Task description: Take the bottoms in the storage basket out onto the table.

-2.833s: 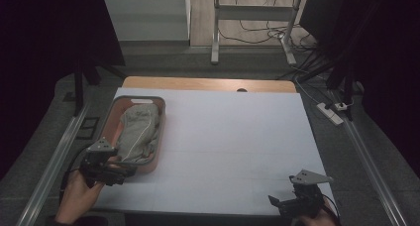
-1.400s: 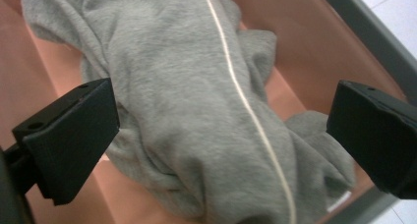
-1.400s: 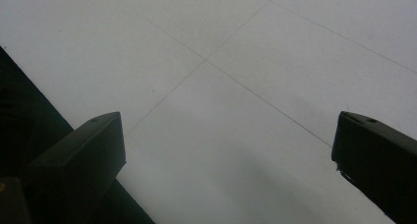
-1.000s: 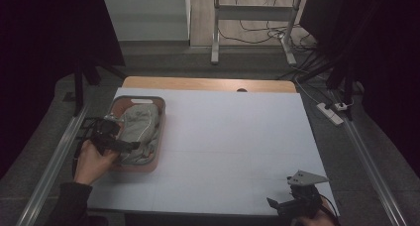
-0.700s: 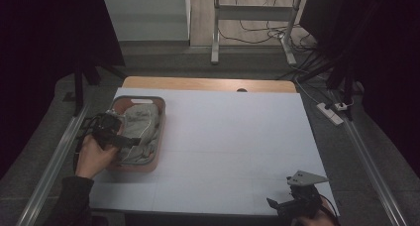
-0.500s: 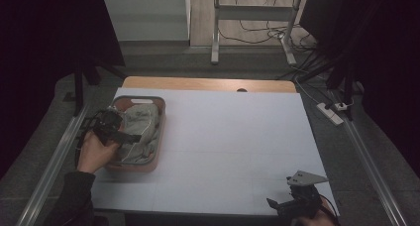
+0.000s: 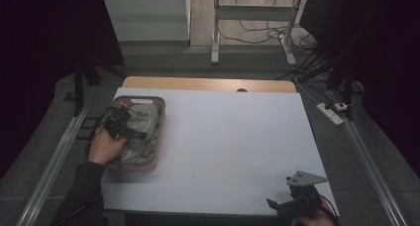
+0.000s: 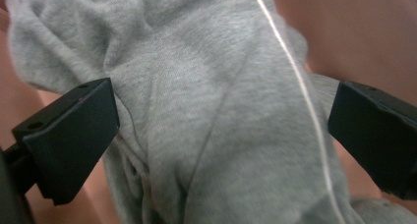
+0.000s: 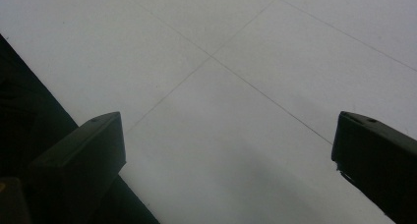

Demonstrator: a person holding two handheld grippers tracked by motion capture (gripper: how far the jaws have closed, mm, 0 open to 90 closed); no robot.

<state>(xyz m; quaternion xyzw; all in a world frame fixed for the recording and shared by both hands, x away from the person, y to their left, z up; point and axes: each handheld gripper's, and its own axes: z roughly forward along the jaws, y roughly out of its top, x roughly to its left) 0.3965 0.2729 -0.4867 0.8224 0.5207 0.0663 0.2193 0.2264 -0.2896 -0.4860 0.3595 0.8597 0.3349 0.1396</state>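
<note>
L claw [image 7: 141,135] sits over the basket [image 7: 159,137] at the counter's [image 7: 237,132] left side, jaws spread wide w/ grey cloth [image 8: 211,116] between them, not clamped. Cloth lies bunched inside basket. R claw [image 7: 277,206] rests at counter's near right edge, jaws wide apart, empty, above bare white top.

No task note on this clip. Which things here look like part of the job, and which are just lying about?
Likely part of the job:
- grey garment, between the open jaws
- basket holding it
- left gripper, down at the garment
- right gripper, open, at the table's near edge

Lying about:
- power strip beside the table
- cables on the floor beyond
</note>
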